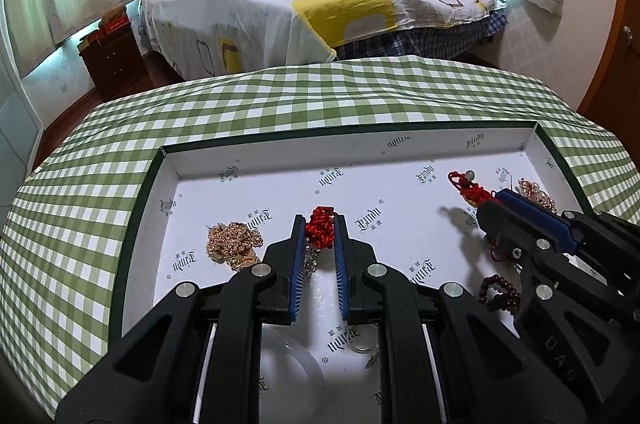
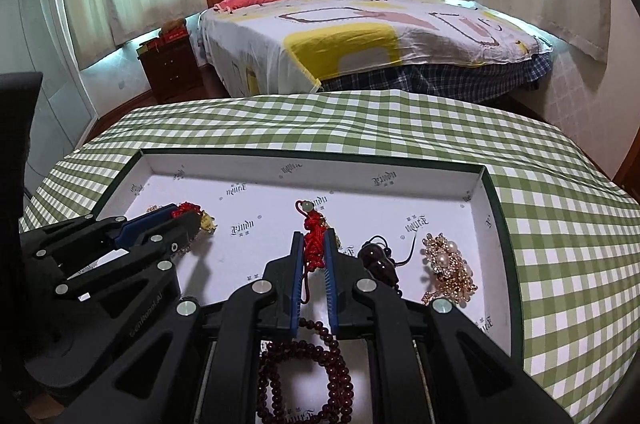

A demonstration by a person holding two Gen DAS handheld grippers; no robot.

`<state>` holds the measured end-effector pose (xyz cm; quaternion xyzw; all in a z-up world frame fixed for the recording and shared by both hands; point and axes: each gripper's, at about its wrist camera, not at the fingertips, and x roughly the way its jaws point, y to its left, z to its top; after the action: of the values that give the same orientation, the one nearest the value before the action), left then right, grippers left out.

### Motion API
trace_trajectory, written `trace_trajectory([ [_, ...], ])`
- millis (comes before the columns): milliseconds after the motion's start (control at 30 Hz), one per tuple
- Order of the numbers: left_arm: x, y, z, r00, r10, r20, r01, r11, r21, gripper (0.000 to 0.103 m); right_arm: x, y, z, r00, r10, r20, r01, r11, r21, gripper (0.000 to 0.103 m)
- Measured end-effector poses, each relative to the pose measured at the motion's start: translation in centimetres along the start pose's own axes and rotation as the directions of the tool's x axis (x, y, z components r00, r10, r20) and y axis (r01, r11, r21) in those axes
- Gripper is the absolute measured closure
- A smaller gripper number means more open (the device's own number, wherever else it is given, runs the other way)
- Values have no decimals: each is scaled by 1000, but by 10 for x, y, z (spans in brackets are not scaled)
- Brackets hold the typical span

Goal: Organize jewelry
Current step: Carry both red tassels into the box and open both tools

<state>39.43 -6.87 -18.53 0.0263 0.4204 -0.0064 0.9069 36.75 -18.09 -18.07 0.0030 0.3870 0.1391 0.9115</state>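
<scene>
Shallow white tray (image 1: 400,144) with dark green rim sits on the green-checked tablecloth (image 1: 280,92); all jewelry lies inside it.

Left gripper (image 1: 319,224): jaws drawn in on a red knotted cord piece (image 1: 320,230), pinched between the blue pads near their tips. Gold chain pile (image 1: 234,244) lies just beside its left finger, toward the tray's left edge.

Right gripper (image 2: 313,238): closed on a second red knotted cord (image 2: 314,244), whose loop with a pale bead (image 2: 306,206) pokes out beyond the tips toward the far edge. Dark red bead strand (image 2: 320,364) lies under the gripper body at the near edge (partly hidden). Pearl-and-gold cluster (image 2: 448,264) sits near the tray's right edge, apart from the fingers.
</scene>
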Motion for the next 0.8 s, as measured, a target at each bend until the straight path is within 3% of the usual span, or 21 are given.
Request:
trace_trajectory([
  [200,1,0,1,1000,4,-4,-4,1000,0,88,4,0,2,1000,-6,-10,6,1000,0,92],
  [267,0,0,1,1000,5,1,-5,1000,-2,85,5,0,2,1000,-10,-11,10,1000,2,87],
  [333,-1,-1,1,1000,7,3,-7,1000,3,76,4,-1,2,1000,-14,-7,14,1000,3,74],
  [467,-5,2,0,1000,25,18,-25,1000,-7,57,2,-4,1,1000,-29,0,29,1000,8,68],
  [533,-6,6,1,1000,21,21,-21,1000,-20,54,0,-7,0,999,-41,5,41,999,20,57],
  [600,-8,7,0,999,24,25,-24,1000,-20,48,-3,-9,0,998,-54,14,54,998,23,53],
  [800,-13,9,-3,999,22,28,-21,1000,-16,45,-9,-11,-1,997,-70,27,70,997,21,47],
])
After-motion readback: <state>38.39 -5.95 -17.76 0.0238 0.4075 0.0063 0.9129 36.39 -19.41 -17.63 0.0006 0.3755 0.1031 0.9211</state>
